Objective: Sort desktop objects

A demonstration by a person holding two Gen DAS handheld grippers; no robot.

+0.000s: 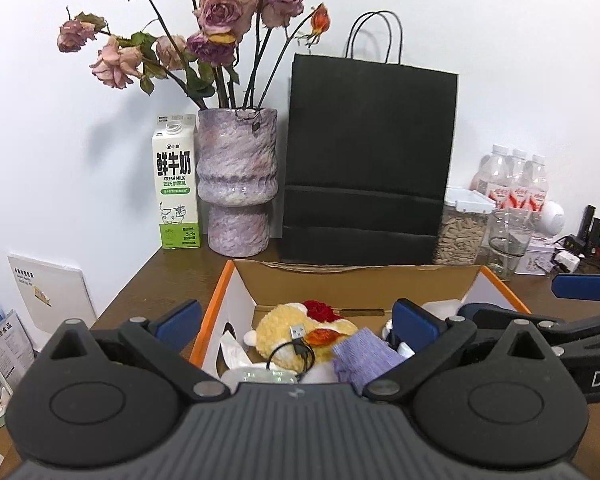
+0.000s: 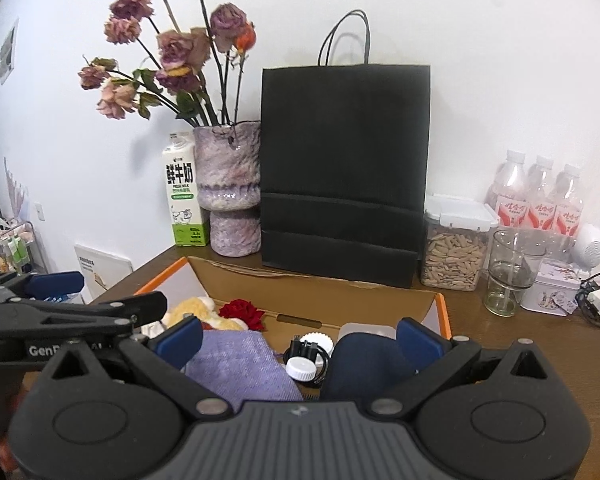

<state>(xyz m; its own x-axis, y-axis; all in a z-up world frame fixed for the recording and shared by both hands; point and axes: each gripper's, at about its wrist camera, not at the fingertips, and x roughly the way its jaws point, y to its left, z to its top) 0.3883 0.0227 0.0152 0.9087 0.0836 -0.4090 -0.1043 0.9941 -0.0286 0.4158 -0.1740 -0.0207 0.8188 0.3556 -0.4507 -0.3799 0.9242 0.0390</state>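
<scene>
I have both grippers hanging over the open box (image 1: 496,280), and both stand with fingers spread wide and nothing between the pads: the left gripper (image 1: 296,318) above the plush (image 1: 284,332) and the right gripper (image 2: 300,338) above the purple cloth (image 2: 240,364). The small things lie gathered in the box: plush, red flower (image 2: 244,312), cable (image 1: 296,350), cloth, white caps (image 2: 302,368) and a dark blue pouch (image 2: 364,364). That fits either a box just filled or one about to be emptied, so I commit to no direction. Whatever I take, I would come down straight, keep the two tools apart since they sit close side by side, and close on one item only; the cable lies over the plush and could drag along. The desk (image 2: 500,332) is brown wood against a white wall, with a milk carton (image 1: 176,184), a vase (image 1: 238,184) of dried roses, a black bag (image 1: 368,160), a seed jar (image 2: 454,252), a glass (image 2: 508,276) and bottles (image 2: 540,200) at the back.
</scene>
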